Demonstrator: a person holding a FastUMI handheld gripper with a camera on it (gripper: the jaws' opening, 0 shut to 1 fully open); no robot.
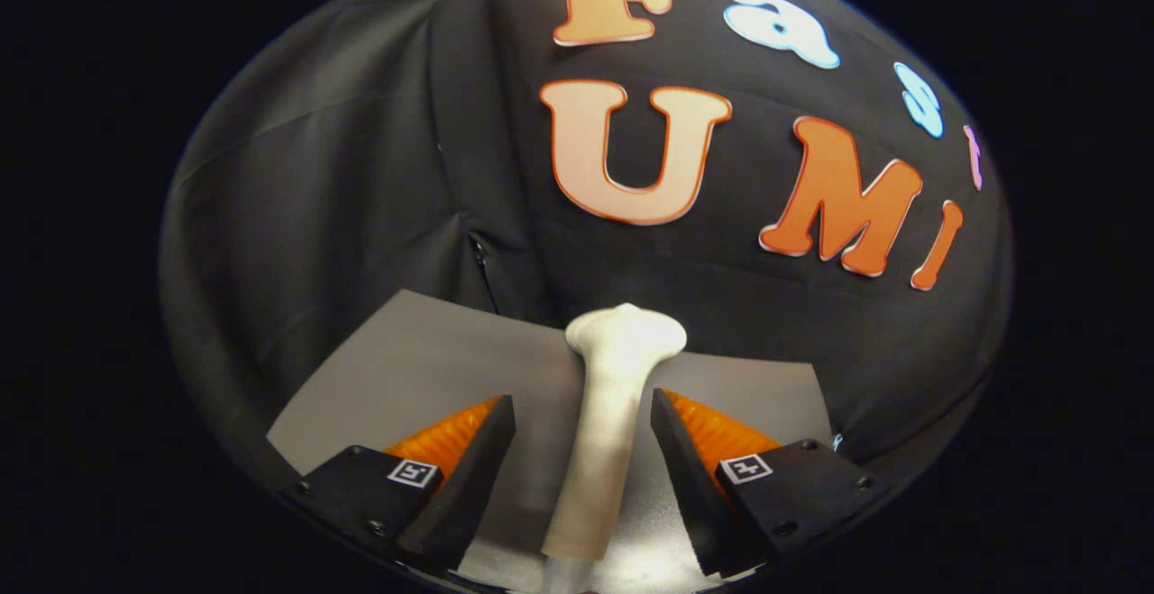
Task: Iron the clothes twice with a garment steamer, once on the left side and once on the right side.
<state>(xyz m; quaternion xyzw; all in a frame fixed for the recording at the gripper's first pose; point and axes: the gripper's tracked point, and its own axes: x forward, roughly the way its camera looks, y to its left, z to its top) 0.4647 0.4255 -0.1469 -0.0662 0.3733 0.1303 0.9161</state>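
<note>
Gripper view: tool [582, 432] fingers spread either side of the white steamer [609, 423], above the grey table [406, 360].

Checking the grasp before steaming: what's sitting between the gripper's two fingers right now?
In the gripper view, the white garment steamer stands between the open gripper fingers, neither clearly pressing it.

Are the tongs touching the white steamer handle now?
Apart. In the gripper view, the tongs stand open around the white steamer handle: grey table shows in the gap between the handle and each finger.
</note>
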